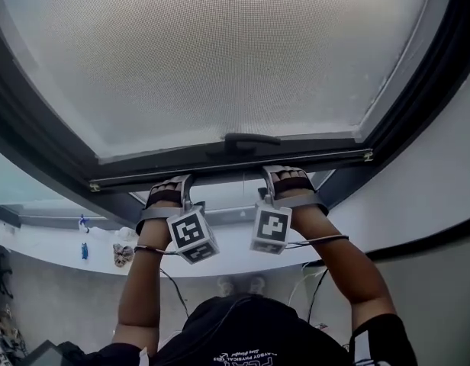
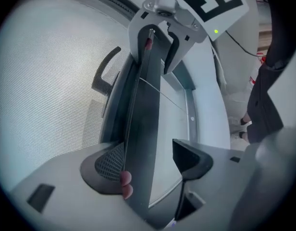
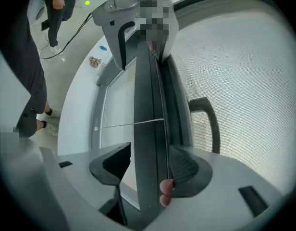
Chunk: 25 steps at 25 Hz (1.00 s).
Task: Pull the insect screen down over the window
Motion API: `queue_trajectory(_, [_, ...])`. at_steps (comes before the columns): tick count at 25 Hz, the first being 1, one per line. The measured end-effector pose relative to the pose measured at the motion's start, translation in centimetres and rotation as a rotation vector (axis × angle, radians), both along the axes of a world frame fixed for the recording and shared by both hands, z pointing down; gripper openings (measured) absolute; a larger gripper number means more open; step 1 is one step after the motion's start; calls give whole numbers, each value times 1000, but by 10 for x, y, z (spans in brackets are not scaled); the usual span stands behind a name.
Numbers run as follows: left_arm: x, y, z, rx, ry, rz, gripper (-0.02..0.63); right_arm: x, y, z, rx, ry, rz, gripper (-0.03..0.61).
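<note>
insect screen bar (image 1: 220,166) is lying unclamped inside parted jaws. left tool (image 2: 148,158) and right tool (image 3: 149,166) are straddling it, probably to pull evenly.

A dark grey window frame (image 1: 37,139) fills the upper part of the head view, and pale, even daylight comes in through it. To the right stands a plain white wall (image 1: 426,189) crossed by a dark band (image 1: 433,239). Below the frame a white ledge (image 1: 59,239) curves across, with a small blue object (image 1: 84,250) on it at the left. Further down lies a light floor (image 1: 59,303), over which a thin black cable (image 1: 174,284) trails.
</note>
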<state>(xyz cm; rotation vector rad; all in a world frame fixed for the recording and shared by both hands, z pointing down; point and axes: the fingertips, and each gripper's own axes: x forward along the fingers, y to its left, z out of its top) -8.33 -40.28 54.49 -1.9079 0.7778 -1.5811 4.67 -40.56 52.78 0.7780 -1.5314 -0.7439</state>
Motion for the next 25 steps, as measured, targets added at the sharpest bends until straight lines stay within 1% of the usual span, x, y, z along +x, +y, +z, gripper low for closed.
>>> queue_trajectory(2, [0,1,1,20,5,-3,316,-1,1,1,12,3,-5,255])
queue_trajectory(5, [3,0,-3,18,29,-15,316,-2,1,2,6,-6,-5,255])
queue_trajectory(8, [4,1,0,19,13,-22,316,-1,1,3,16,2,0,256])
queue_trajectory(12, [4,2,1,23,20,-27,316,0,0,4,32,25,12,255])
queue_trajectory(20, [4,1,-1,22,34,-17,316,-2,-1,3,47,4,24,255])
queue_trajectory(25, [6,1,-1,14,42,-9,316,0,-3,4,54,16,25,255])
